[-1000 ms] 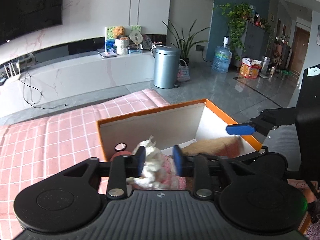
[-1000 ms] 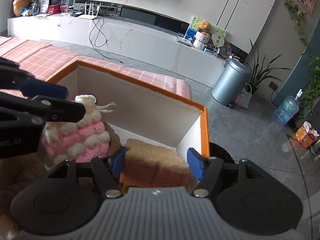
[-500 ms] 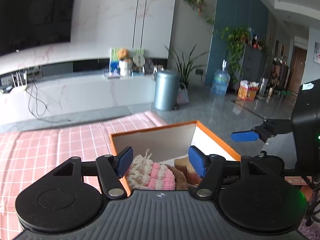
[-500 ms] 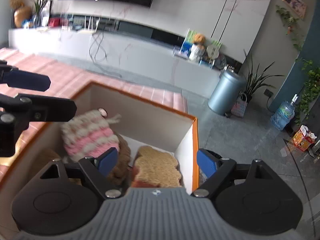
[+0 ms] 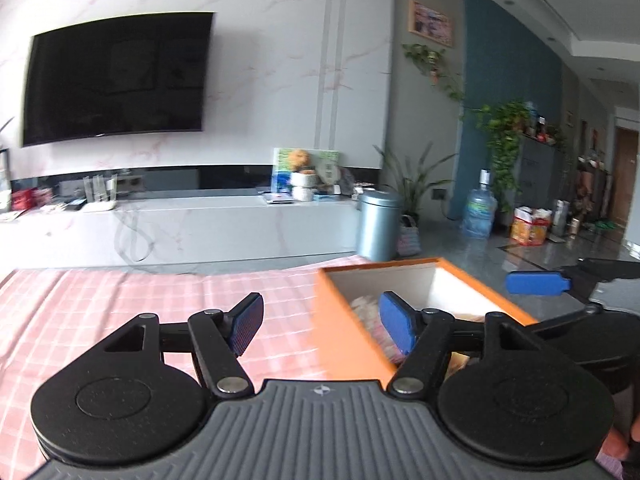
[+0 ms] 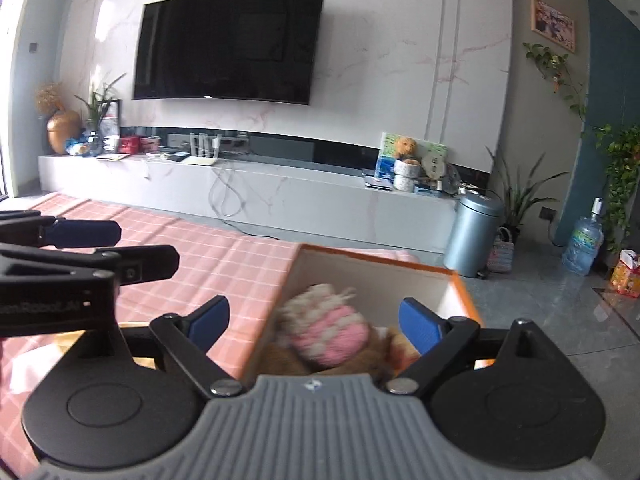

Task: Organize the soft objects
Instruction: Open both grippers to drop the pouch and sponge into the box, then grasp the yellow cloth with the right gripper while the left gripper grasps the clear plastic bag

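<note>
On the pink checked table (image 6: 224, 264) in front of you sits the orange box (image 6: 460, 280) with white inner walls, near the table's far edge. Inside it lie brown plush pieces (image 6: 288, 362), and on top of them the pink-and-white knitted toy (image 6: 328, 330), blurred in both views. Your left claw (image 5: 320, 330) is spread wide and grips nothing, one pad over the cloth, the other over the box. Your right claw (image 6: 316, 322) is likewise released, fingers apart above the box, the knitted toy showing between them.
</note>
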The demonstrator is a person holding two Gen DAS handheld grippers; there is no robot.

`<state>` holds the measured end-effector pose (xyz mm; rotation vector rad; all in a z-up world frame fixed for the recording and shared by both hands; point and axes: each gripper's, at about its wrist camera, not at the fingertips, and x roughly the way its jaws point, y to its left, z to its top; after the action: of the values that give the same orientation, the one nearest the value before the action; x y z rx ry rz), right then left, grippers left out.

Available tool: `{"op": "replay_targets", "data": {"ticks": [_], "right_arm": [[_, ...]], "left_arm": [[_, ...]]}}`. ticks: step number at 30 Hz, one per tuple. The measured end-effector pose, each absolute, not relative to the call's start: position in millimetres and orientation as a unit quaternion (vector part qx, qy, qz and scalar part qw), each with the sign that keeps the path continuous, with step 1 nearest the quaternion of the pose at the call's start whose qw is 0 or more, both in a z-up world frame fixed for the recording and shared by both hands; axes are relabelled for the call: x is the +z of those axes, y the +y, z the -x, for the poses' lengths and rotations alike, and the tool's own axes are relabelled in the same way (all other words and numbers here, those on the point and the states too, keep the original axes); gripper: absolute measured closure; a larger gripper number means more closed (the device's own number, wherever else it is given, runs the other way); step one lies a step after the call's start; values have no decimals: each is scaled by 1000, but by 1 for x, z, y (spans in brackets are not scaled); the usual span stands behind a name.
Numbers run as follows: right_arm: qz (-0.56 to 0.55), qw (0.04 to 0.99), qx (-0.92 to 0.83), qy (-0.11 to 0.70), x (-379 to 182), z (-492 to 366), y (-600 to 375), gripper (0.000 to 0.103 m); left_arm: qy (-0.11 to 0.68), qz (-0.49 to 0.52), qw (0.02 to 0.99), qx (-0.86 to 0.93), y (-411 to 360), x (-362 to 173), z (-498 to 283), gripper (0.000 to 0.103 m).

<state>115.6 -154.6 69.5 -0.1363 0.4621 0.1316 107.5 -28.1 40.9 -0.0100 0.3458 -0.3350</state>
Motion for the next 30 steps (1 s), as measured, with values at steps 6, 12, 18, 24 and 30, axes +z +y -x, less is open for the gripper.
{"op": "replay_targets", "data": {"ticks": [6, 12, 18, 24, 30], "right_arm": [[62, 963, 116, 237, 56, -93, -105, 13], [65, 954, 145, 256, 32, -86, -64, 13], [79, 942, 157, 286, 2, -94, -35, 14], [87, 931, 163, 314, -19, -114, -21, 16], [63, 923, 167, 342, -36, -143, -16, 16]], "left_arm": [[195, 40, 971, -132, 19, 28, -92, 25], [231, 56, 966, -98, 67, 10, -77, 24], [274, 75, 957, -61, 106, -22, -77, 20], [299, 93, 948, -55, 127, -49, -73, 17], [347, 72, 934, -50, 133, -73, -87, 17]]}}
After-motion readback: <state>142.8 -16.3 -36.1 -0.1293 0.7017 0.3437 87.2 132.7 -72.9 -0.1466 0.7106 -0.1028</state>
